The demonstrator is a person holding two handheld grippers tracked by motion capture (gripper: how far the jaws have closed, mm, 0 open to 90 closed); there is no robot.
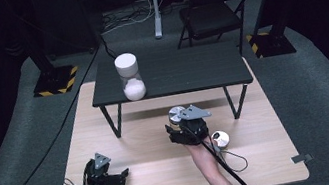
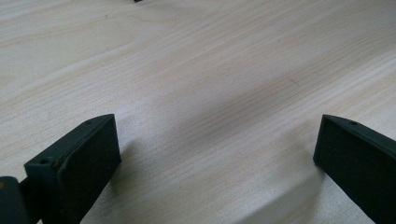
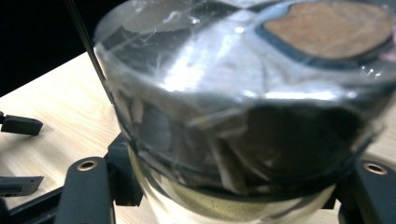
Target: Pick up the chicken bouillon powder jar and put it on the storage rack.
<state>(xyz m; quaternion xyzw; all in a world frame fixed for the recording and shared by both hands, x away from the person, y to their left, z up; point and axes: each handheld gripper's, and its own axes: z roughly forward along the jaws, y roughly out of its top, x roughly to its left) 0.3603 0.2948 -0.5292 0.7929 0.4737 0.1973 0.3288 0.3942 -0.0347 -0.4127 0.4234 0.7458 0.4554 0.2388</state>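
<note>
— Right gripper view first: what sits between the jaws?

— A clear jar point(image 3: 243, 116) with a shiny foil-like top, pinched between the two black jaws of the right gripper point(image 3: 229, 186). The jar stands very close to the lens; its lower part holds something sandy or tan, though the glare makes the contents hard to read.

— And from the high view?

— The right gripper point(image 1: 179, 123) is over the middle of the light wooden table point(image 1: 264, 157), just in front of the low black shelf point(image 1: 190, 75). The jar's silvery top point(image 1: 175, 115) peeks out beyond the grey plate. A small round white lid-like thing point(image 1: 220, 139) lies on the table just right of that hand.

— The other hand?

— The left gripper point(image 1: 121, 174) rests low at the near left of the table. Its own view shows the jaws spread wide with bare wood point(image 2: 210, 93) between them, pinching nothing.

— Anything farther out?

— A white-capped jar point(image 1: 130, 77) with white powder stands on the shelf's left end. A folding chair point(image 1: 212, 11) is behind the table.
</note>
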